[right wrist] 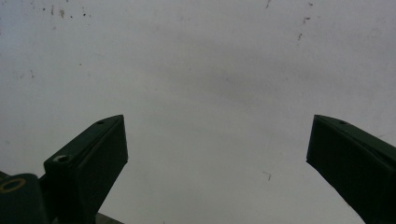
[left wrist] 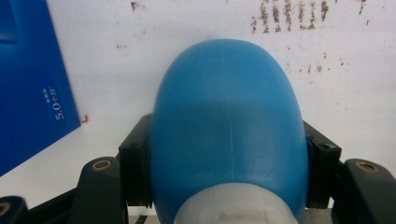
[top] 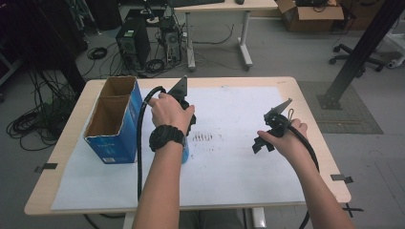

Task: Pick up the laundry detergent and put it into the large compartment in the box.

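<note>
Open blue cardboard box [top: 113, 121] on white paper sheet [top: 229, 167]; dark smudges [top: 202, 137] mid-sheet.

blue bottle [left wrist: 229, 130], seemingly white-capped

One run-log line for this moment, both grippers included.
left gripper: shut on blue bottle | right gripper: open, nothing between fingers, over white sheet | blue box: open-topped, left of bottle
</note>
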A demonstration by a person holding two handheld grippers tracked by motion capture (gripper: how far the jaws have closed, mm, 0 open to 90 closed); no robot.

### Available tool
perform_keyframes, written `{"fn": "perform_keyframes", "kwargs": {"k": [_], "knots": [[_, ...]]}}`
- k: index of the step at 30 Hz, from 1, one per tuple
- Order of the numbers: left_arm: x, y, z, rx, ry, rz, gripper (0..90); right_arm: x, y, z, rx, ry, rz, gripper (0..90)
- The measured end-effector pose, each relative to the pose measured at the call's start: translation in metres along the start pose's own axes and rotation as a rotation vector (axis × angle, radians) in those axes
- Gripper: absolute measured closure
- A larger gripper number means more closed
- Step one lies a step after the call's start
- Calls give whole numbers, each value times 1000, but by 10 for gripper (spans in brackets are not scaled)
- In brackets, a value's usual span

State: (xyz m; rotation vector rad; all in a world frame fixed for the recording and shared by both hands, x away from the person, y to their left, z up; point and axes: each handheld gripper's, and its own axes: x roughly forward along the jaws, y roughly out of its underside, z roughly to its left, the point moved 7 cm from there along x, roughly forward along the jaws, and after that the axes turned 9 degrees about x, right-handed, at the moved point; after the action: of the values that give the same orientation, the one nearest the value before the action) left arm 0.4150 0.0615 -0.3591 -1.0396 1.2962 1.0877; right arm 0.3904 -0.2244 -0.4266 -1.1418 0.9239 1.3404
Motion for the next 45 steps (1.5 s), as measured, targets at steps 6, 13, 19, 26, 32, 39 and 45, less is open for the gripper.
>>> {"fn": "perform_keyframes", "kwargs": {"k": [6, 13, 19, 26, 32, 39, 45], "knots": [[0, 0, -1, 3, -3, 0, 369, -1, 0, 0, 1, -1, -4, 53], [-9, 0, 0, 14, 7, -2, 370, -2, -1, 0, 5, -2, -5, 53], [-20, 0, 1, 24, -6, -8, 370, -2, -1, 0, 6, -2, -1, 53], [-39, -2, 3, 37, -3, -15, 370, -4, -2, -1, 10, -4, -2, 54], [-52, -3, 5, 52, 1, -24, 370, -6, -4, -1, 10, -3, -6, 53], [-70, -4, 11, 69, -7, -34, 370, -6, -7, 1, 1, -9, -6, 54], [-86, -4, 16, 91, -7, -32, 370, -7, -9, 3, 3, -5, -7, 54]]}}
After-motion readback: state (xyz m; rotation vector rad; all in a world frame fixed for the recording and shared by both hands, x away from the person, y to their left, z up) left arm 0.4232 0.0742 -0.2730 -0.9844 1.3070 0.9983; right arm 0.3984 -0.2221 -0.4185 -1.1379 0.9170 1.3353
